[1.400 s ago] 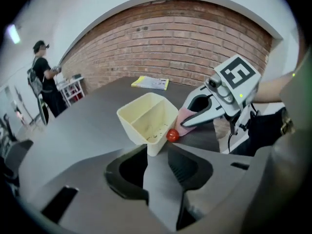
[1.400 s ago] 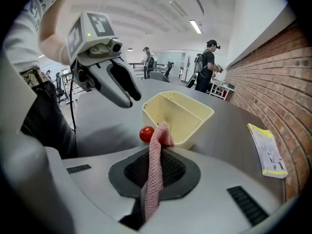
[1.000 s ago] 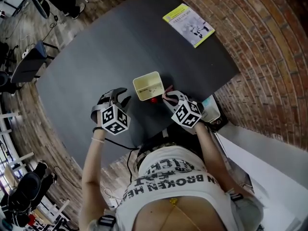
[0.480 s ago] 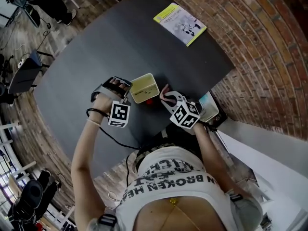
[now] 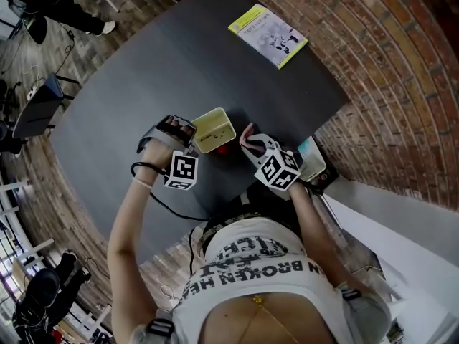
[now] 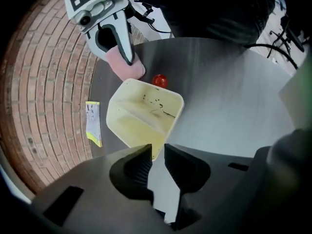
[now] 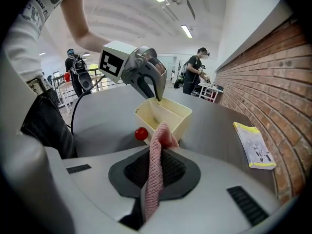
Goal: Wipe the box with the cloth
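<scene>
My left gripper (image 6: 157, 161) is closing its jaws over one wall of the open pale-yellow box (image 6: 141, 113), which lies on the dark table (image 5: 143, 84) between my hands. My right gripper (image 7: 157, 152) pinches the pink cloth (image 7: 153, 184) just beside the box's opposite wall.

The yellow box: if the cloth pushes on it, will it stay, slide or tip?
Likely light: the yellow box looks thin-walled and empty but for dark marks. It may well slide on the smooth table. It stands open-topped, so a push near its rim could tip it.
</scene>
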Demonstrator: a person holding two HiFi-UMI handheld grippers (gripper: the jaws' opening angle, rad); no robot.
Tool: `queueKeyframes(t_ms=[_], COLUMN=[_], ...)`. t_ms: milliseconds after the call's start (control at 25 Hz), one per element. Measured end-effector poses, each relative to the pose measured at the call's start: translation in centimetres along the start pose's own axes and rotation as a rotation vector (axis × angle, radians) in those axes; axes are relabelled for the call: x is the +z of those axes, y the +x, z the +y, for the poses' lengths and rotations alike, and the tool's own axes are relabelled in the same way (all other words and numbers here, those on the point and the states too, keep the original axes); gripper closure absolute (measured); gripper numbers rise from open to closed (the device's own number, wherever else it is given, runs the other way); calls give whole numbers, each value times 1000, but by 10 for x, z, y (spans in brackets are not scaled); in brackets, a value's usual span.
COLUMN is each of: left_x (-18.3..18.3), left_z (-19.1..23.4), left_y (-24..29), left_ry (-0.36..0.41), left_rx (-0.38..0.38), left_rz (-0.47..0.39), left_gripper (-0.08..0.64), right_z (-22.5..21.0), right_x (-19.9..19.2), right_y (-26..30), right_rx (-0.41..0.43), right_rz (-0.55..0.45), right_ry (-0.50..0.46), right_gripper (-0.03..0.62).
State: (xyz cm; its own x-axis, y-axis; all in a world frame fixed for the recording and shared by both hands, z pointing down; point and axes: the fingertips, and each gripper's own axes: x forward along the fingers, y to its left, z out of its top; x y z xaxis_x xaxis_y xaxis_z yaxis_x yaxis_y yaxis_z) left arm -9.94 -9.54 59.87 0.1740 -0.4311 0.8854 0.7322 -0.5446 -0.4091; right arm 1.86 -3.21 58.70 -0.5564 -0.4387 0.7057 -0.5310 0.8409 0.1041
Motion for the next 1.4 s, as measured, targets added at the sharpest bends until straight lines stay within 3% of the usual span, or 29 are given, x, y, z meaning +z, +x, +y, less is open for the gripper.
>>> queueKeyframes(t_ms=[160,440,600,760,1040,1400], left_x=[12,37,55,68,74,76], left_z=[-7,-12,-7,3,7,7], left_y=[-11,-20,-25,-27,-28,-30], left_ry=[-192,-457,-680,-809,-856,-816], left_rx=[-107,-213,-276,-282,-280,-287], left_rz=[-24,-34,-110,-188,-227,-243], left_gripper=[480,508,529,538,538,538], right_z=[-6,-26,-27,-23,-19,-18], right_x=[-1,-7,-9,-9,-17,-15], right_y=[-1,-10,-12,-4,27,52], right_rx=[-12,-57,-34,-1,92,145], right_rz=[0,-11,-22,-17,56,70], right_ry=[21,102,116,81,-68,-125], right_gripper=[575,575,575,575,575,575])
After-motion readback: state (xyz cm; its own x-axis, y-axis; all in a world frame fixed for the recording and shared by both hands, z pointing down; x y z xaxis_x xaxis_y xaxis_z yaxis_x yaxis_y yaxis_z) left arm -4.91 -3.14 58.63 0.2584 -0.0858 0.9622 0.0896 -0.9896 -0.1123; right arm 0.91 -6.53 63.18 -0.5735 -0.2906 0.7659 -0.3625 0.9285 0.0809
